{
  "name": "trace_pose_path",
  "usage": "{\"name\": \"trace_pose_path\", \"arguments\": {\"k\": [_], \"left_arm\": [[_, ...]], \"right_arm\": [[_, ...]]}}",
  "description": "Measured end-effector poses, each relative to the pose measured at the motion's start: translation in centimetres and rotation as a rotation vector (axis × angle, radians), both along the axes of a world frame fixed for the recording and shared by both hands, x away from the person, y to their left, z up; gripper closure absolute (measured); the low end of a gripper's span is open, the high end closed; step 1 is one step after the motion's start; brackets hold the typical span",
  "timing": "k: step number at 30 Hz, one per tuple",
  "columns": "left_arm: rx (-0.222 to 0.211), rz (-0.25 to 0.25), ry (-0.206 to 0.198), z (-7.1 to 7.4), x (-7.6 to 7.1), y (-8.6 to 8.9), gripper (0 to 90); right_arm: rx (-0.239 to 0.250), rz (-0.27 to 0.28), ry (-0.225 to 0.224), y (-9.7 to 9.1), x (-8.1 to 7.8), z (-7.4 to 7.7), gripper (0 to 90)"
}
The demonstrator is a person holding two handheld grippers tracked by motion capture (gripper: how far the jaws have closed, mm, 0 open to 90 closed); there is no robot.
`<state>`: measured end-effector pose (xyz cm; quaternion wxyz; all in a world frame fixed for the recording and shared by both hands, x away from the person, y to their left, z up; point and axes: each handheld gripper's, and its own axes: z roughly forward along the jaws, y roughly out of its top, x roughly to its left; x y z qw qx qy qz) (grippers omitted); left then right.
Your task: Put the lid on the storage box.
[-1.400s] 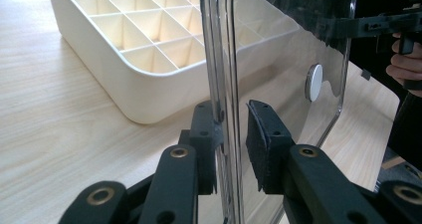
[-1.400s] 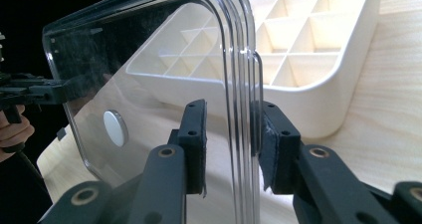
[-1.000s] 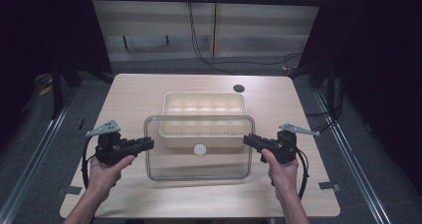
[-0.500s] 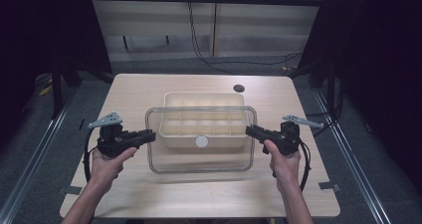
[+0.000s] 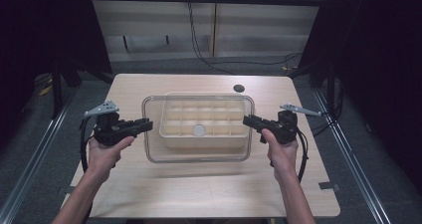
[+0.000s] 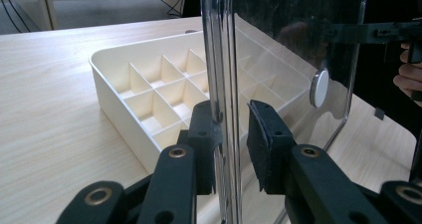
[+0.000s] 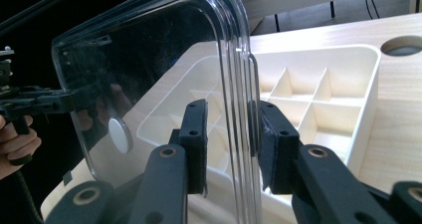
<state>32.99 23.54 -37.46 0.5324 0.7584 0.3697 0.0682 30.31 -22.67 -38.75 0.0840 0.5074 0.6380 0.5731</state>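
One clear lid with one white round knob at its centre is held off the table, above one cream divided tray. The tray stands on the middle of the table, nearer the far edge than the near one. Two grippers hold the lid. The left gripper is clamped on the lid's left rim. The right gripper is clamped on its right rim. In each gripper view, two black pads sit either side of the rim. One dark round hole lies near the far right corner.
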Motion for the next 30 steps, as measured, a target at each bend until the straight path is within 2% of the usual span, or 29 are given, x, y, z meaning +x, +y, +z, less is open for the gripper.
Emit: {"name": "trace_pose_path", "arguments": {"k": [12, 17, 30], "left_arm": [[-0.016, 0.024, -0.009, 0.9, 1.5, 0.2, 72.9], [-0.013, 0.024, -0.023, 1.8, 2.0, 0.0, 72.8], [-0.015, 0.034, -0.045, 3.7, 3.6, -0.8, 73.0]], "right_arm": [[0.009, 0.008, -0.013, 0.1, 2.0, 1.6, 68.7], [0.001, 0.005, -0.026, 0.1, 2.8, 2.6, 68.6], [0.018, -0.016, -0.03, -0.5, 4.3, 3.7, 68.5]]}}
